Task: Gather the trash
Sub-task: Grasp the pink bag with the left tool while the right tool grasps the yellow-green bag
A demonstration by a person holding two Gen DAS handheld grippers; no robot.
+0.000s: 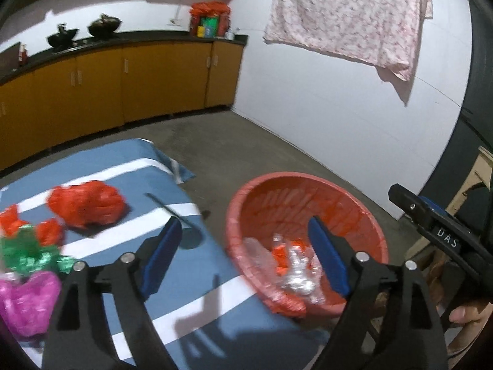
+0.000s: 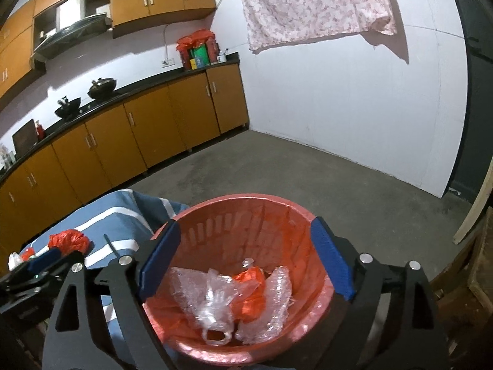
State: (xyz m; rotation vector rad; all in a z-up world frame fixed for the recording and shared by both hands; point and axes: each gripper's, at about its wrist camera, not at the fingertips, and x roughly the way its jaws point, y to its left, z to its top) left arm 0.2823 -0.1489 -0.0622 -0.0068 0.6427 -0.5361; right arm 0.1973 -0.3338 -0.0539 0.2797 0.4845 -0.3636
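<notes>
A red basket (image 1: pixel 363 209) lined with a red bag stands beside the table; it holds clear plastic wrap (image 2: pixel 215 302) and a red scrap (image 2: pixel 249 280). It also shows in the right wrist view (image 2: pixel 246 206). My left gripper (image 1: pixel 246 256) is open and empty, between the table edge and the basket. My right gripper (image 2: pixel 243 259) is open and empty, over the basket. On the blue striped cloth (image 1: pixel 129 160) lie a crumpled red bag (image 1: pixel 86 203), smaller red scraps (image 1: pixel 49 231), a green wrapper (image 1: pixel 34 252) and a pink wrapper (image 1: pixel 27 299).
Orange cabinets (image 1: pixel 138 80) with a black counter run along the far wall, with woks (image 1: pixel 103 26) on top. A floral cloth (image 1: pixel 348 12) hangs on the white wall. Grey concrete floor (image 2: pixel 277 169) lies beyond the basket. A wooden piece (image 2: pixel 474 262) stands at the right.
</notes>
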